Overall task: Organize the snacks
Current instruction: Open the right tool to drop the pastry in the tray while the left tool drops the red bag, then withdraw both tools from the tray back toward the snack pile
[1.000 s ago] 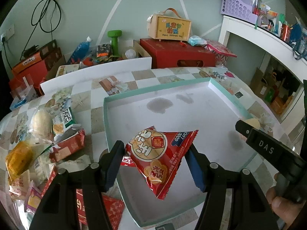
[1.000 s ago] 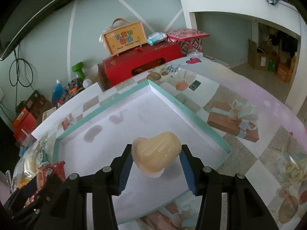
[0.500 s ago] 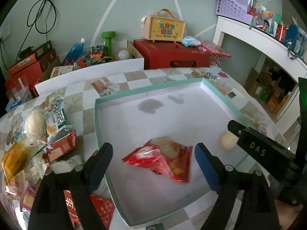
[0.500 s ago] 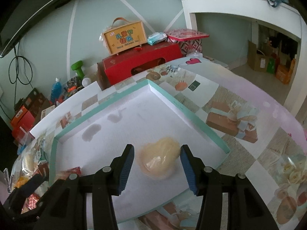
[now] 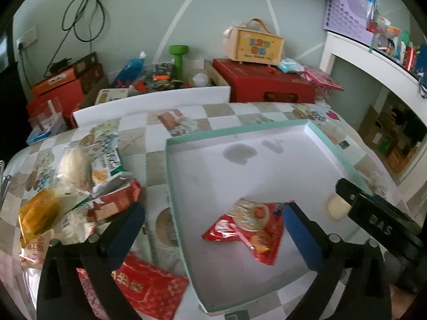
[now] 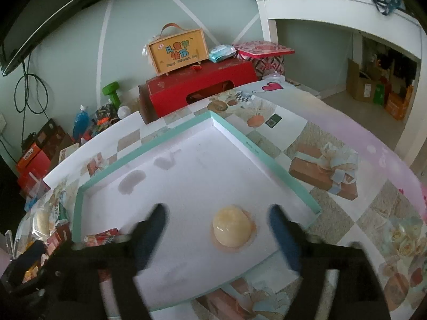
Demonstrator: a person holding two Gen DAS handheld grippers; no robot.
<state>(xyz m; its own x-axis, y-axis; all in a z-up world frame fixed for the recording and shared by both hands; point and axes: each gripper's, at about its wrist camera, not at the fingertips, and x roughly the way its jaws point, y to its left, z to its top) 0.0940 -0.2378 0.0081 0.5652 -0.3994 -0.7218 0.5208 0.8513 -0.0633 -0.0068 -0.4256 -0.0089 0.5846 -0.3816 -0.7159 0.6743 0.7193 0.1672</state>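
Observation:
A shallow white tray with a teal rim [image 5: 170, 165] [image 6: 267, 154] lies on the patterned table. A red snack packet [image 5: 248, 226] lies flat inside it near the front, between my left fingers; its edge shows in the right wrist view [image 6: 102, 237]. A pale yellow jelly cup [image 6: 232, 226] sits upside down in the tray, also visible in the left wrist view [image 5: 337, 208]. My left gripper [image 5: 213, 221] is wide open and empty above the tray's front left. My right gripper [image 6: 217, 229] is wide open and empty, with the jelly cup between its fingers.
A heap of loose snacks [image 5: 80, 186] lies on the table left of the tray, with a red packet [image 5: 149, 290] near my left gripper. Red boxes [image 5: 267, 82], a wooden case [image 6: 177, 49] and clutter stand behind the table. A white shelf [image 6: 347, 16] stands right.
My left gripper opened and dropped the red packet into the tray. My right gripper opened wide and released the jelly cup, which now rests in the tray. Both grippers drew back slightly.

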